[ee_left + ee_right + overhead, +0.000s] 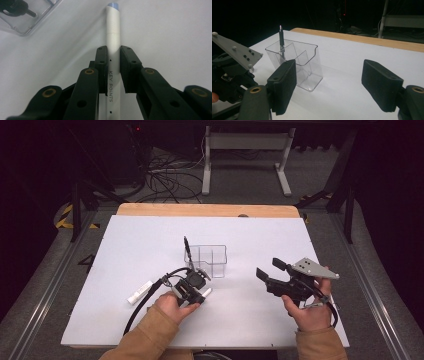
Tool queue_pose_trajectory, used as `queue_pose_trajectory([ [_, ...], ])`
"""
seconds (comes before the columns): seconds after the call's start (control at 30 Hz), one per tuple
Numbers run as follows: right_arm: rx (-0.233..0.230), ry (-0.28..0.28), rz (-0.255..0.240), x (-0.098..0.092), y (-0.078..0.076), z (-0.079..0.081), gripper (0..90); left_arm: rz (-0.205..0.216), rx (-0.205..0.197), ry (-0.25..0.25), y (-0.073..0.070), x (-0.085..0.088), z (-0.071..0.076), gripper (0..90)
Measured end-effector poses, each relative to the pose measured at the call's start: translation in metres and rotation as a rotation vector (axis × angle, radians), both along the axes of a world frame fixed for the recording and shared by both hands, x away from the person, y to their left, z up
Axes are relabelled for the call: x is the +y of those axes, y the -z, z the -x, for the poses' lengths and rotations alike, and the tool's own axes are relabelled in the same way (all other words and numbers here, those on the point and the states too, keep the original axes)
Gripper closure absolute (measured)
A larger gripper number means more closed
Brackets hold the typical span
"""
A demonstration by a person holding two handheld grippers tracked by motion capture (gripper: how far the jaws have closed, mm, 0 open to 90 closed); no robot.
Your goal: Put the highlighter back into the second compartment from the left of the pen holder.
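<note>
Now the left gripper (112,72) is clenched on the white marker (112,37), whose long axis runs up the frame, blue tip at top centre. Clear organizer (22,20) lies upper left. Right gripper (332,87) is released, holding nothing.

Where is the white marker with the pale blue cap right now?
The white marker lies on the white table, clamped between the left gripper's jaws, just short of the clear organiser.
</note>
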State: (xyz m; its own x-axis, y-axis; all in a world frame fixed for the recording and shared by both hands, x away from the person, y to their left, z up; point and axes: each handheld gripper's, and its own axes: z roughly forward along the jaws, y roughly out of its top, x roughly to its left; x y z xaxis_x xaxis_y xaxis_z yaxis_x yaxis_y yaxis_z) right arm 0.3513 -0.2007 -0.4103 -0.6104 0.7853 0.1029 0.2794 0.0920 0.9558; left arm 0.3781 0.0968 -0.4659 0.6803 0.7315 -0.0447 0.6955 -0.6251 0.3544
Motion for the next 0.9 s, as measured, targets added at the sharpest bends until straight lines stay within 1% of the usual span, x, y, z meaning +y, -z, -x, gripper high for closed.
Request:
queue_pose_trajectory([
  [0.17, -0.001, -0.001, 0.005, 0.000, 0.000, 0.000, 29.3, -0.005, -0.007, 0.003, 0.000, -0.001, 0.001, 78.0],
  [0.33, -0.003, -0.002, 0.005, 0.000, 0.000, 0.000, 29.3, 0.003, -0.003, 0.009, 0.000, 0.000, 0.001, 78.2],
  [0.43, -0.004, 0.000, 0.004, 0.000, 0.000, 0.000, 29.4, 0.004, -0.018, 0.019, -0.003, 0.001, 0.001, 78.2],
  [0.47, -0.003, -0.001, 0.002, -0.001, 0.000, 0.000, 29.4, 0.018, -0.024, 0.019, -0.004, 0.001, 0.002, 78.2],
  [0.5, -0.004, 0.000, 0.001, -0.001, 0.000, 0.000, 29.5, 0.028, -0.033, 0.028, -0.007, 0.003, 0.003, 78.2],
  [0.57, -0.005, 0.003, -0.002, -0.001, 0.000, 0.000, 29.5, 0.060, -0.053, 0.042, -0.012, 0.005, 0.004, 78.2],
  [0.6, -0.005, 0.003, -0.002, -0.001, -0.001, 0.000, 29.5, 0.072, -0.070, 0.046, -0.015, 0.007, 0.005, 78.3],
  [0.7, -0.008, 0.004, -0.002, -0.001, -0.001, 0.001, 29.5, 0.104, -0.093, 0.047, -0.022, 0.011, 0.008, 78.3],
  [0.9, -0.009, 0.003, -0.001, -0.001, -0.001, 0.001, 29.6, 0.129, -0.128, 0.049, -0.031, 0.014, 0.012, 78.3],
])
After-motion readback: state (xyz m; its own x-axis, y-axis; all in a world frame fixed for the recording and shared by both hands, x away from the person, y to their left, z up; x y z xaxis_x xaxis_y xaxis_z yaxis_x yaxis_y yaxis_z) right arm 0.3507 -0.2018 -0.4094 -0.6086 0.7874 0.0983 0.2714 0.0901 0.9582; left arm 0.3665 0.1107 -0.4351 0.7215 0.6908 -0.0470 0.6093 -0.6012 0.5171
